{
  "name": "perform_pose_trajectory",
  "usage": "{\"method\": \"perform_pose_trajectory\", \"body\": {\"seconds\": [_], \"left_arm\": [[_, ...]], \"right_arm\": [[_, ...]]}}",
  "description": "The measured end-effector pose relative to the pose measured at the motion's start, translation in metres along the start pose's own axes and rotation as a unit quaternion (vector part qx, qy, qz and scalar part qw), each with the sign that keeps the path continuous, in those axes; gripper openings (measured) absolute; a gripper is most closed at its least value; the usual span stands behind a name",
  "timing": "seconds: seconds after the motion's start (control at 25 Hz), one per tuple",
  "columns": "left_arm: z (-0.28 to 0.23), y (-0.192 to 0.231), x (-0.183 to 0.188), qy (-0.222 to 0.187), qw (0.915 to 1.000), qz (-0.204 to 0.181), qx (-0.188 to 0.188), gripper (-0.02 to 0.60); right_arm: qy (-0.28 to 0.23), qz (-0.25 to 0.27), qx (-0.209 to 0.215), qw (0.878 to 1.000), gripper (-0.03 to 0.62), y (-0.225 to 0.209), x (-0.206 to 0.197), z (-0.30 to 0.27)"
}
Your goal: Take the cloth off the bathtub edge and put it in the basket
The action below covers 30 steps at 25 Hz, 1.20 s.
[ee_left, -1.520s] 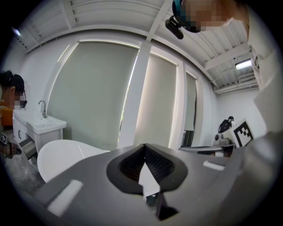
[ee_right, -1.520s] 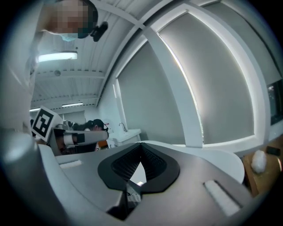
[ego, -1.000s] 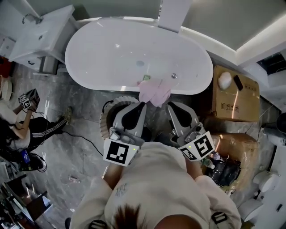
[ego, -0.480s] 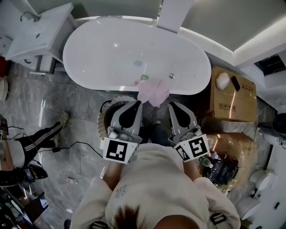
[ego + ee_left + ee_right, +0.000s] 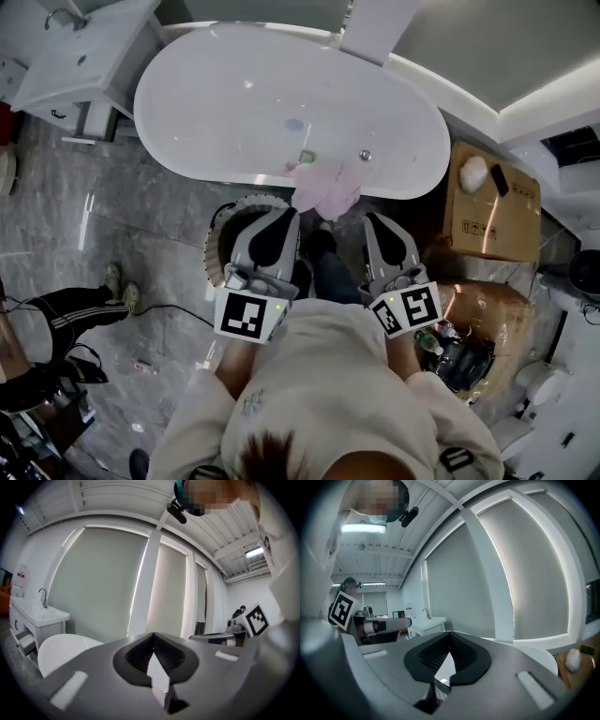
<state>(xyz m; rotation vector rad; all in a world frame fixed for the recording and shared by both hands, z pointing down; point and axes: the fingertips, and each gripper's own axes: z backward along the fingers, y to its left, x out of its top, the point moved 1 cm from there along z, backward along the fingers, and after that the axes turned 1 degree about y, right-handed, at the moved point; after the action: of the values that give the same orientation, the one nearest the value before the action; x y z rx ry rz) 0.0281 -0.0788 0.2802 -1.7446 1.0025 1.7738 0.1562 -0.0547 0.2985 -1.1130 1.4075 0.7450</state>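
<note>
Fingers on both grippers are pinched together with nothing in them: from the head view, my left gripper (image 5: 288, 217) and right gripper (image 5: 371, 218) point at the near edge of the bathtub (image 5: 234, 103). The pink cloth (image 5: 325, 187) hangs over that edge between the two tips, and the basket (image 5: 218, 246) sits on the floor just beside the tub, under the left one. In the left gripper view the left gripper (image 5: 153, 634) is closed and empty with the bathtub (image 5: 61, 649) low on the left, and in the right gripper view the right gripper (image 5: 450, 633) is the same, with the bathtub (image 5: 536, 656) low on the right.
</note>
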Motion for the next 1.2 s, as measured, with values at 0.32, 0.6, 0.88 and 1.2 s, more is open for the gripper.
{"method": "perform_pose_trajectory", "body": {"seconds": [0.32,0.6,0.88,1.2], "left_arm": [[-0.025,0.012,-0.021,0.026,0.9996,0.010,0.011,0.002],[-0.059,0.020,-0.046,0.054,0.9983,0.018,0.015,0.003],[-0.096,0.029,-0.072,0.073,0.9970,0.022,0.013,0.003],[-0.138,0.060,-0.115,0.102,0.9931,0.044,0.040,0.003]], "right_arm": [[0.024,-0.016,0.011,1.000,-0.009,-0.014,-0.021,-0.023],[0.068,-0.025,0.021,0.997,0.011,-0.043,-0.050,-0.052],[0.100,-0.041,0.024,0.994,0.070,-0.079,-0.082,-0.084],[0.174,-0.066,0.030,0.982,0.178,-0.127,-0.157,-0.143]]}}
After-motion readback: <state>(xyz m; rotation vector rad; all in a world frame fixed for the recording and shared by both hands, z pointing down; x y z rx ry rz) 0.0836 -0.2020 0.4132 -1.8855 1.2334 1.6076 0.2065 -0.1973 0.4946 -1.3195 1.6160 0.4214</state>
